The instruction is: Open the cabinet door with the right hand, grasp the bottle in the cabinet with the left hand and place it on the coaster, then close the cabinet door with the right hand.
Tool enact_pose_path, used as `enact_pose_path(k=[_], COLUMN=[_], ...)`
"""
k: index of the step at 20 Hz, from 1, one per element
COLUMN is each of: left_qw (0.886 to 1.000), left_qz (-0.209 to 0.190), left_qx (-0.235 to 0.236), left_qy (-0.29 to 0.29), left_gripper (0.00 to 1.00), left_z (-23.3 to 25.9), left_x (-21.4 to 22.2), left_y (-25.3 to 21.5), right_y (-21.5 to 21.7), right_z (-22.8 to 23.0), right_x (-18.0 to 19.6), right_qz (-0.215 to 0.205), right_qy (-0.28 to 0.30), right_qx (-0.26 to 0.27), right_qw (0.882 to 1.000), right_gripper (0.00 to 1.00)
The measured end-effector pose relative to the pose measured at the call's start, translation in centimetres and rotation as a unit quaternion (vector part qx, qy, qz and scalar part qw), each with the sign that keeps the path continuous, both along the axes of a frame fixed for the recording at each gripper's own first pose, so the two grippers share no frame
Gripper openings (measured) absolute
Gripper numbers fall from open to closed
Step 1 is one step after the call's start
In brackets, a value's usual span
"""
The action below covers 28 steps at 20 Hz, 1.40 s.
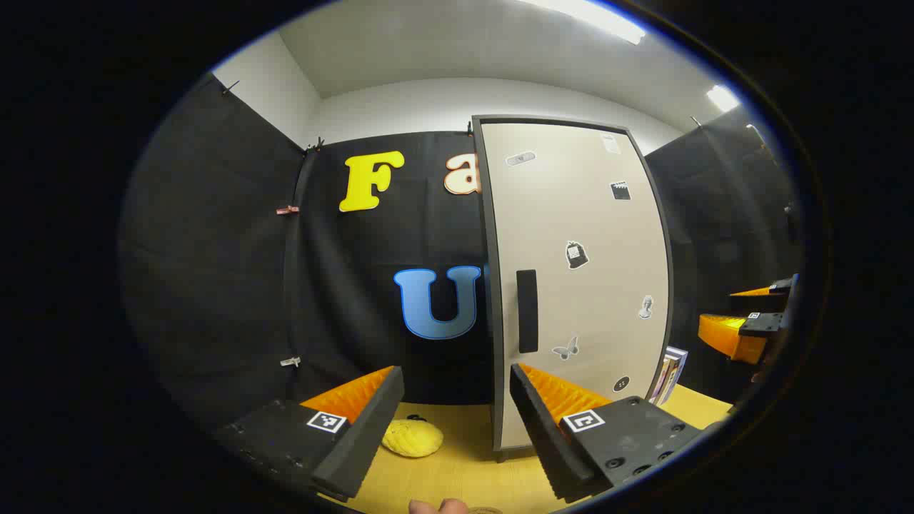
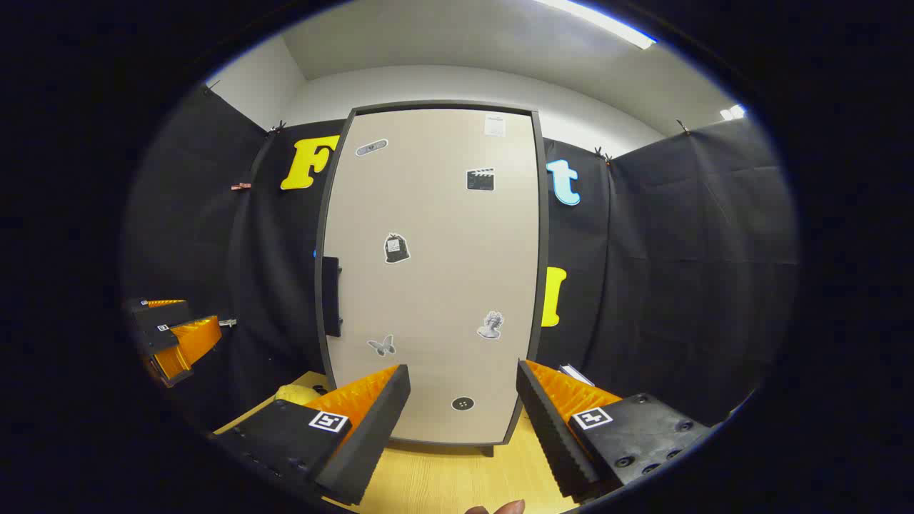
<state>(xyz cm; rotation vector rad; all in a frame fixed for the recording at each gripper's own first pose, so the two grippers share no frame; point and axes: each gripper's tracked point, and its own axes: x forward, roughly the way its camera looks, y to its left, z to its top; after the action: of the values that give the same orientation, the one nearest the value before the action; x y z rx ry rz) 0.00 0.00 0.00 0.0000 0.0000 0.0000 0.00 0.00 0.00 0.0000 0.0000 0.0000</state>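
Note:
The beige cabinet door [image 2: 435, 271] with several stickers stands closed, and what is inside is hidden. Its black handle [image 2: 330, 296] runs down the door's left edge, also seen in the left gripper view as the handle [image 1: 527, 310]. My right gripper [image 2: 460, 428] is open and faces the door's lower middle, a short way off. My left gripper [image 1: 457, 428] is open with nothing between its fingers, pointing at the door's left edge [image 1: 493, 285]. A yellow knitted coaster [image 1: 412, 437] lies on the wooden table [image 1: 464, 478], left of the cabinet.
Books [image 1: 670, 375] lean against the cabinet's right side. Black cloth walls close in behind and on both sides. The other gripper [image 1: 742, 328] hangs at the far right of the left gripper view. A fingertip [image 2: 500, 508] shows at the bottom edge.

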Motion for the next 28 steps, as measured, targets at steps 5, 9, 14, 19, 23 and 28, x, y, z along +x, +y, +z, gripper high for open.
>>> enact_pose_path(k=[5,9,14,19,23,28], left_qw=[1.0,1.0,1.0,1.0,1.0,1.0], left_qz=[-0.01,-0.018,-0.018,-0.017,-0.021,-0.016], left_qx=[0.006,0.006,-0.002,0.009,0.01,0.011], left_qy=[-0.003,0.001,0.004,-0.003,-0.002,0.002], left_gripper=[0.94,0.94,0.94,0.94,0.94,0.94], left_z=[0.3,0.0,-0.1,0.4,0.0,-0.6], left_x=[-0.4,-0.3,-0.1,0.1,0.1,0.6], left_y=[-0.1,-0.3,0.0,0.7,1.3,3.6], right_y=[0.0,0.1,0.1,0.7,2.4,5.3], right_z=[-0.2,0.0,0.4,0.3,0.2,0.5], right_x=[-0.4,-0.4,-0.6,-0.5,-0.1,1.6], right_qz=[-0.003,0.0,-0.006,-0.008,0.007,0.019], right_qy=[0.0,-0.004,-0.008,-0.007,-0.002,-0.005], right_qx=[-0.007,-0.001,-0.003,-0.009,0.0,-0.001], right_qw=[1.0,1.0,1.0,1.0,1.0,1.0], right_gripper=[0.98,0.98,0.97,0.97,0.97,0.97])
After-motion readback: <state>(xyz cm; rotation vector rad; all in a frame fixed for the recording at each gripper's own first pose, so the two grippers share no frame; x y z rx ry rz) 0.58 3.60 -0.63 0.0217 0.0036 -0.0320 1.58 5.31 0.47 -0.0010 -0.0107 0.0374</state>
